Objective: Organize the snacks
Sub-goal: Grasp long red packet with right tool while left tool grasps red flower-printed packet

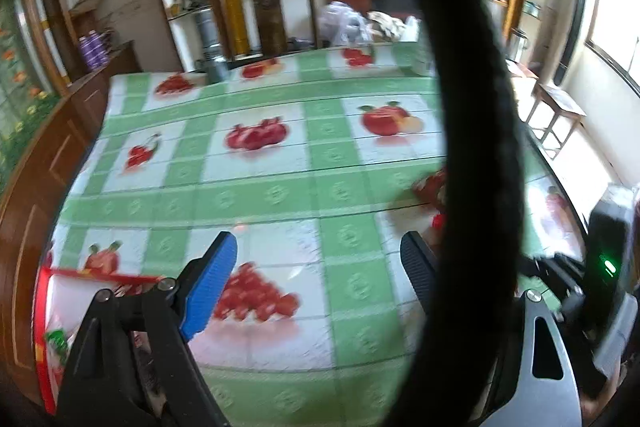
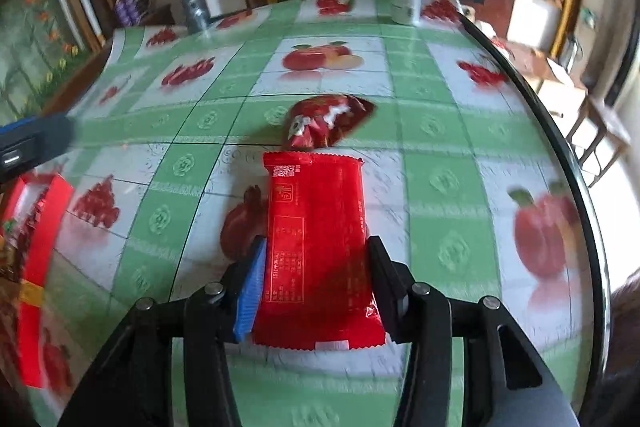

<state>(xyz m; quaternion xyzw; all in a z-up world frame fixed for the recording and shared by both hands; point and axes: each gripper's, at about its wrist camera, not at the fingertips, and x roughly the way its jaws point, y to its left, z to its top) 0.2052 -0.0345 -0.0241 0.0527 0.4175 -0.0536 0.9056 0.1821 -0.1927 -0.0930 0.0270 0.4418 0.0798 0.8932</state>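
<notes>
Handling: flat red foil snack packet (image 2: pixel 316 247) looks light, soft and crinkly, likely slippery on the glossy green fruit-print tablecloth (image 2: pixel 440 155); pinch across its width near the sealed end
Looks: rectangular, small printed text, zigzag crimped ends
Place: lying between the fingers of the right gripper (image 2: pixel 316 263), below a crumpled dark-red wrapper (image 2: pixel 324 123)
Right gripper: jaws narrowed, both pads against the packet's long edges
Left gripper (image 1: pixel 320 259): wide open, holding nothing, near a red tray (image 1: pixel 44 307)

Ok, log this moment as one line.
right tool: closed on red snack packet | left tool: open, empty | red box: left
</notes>
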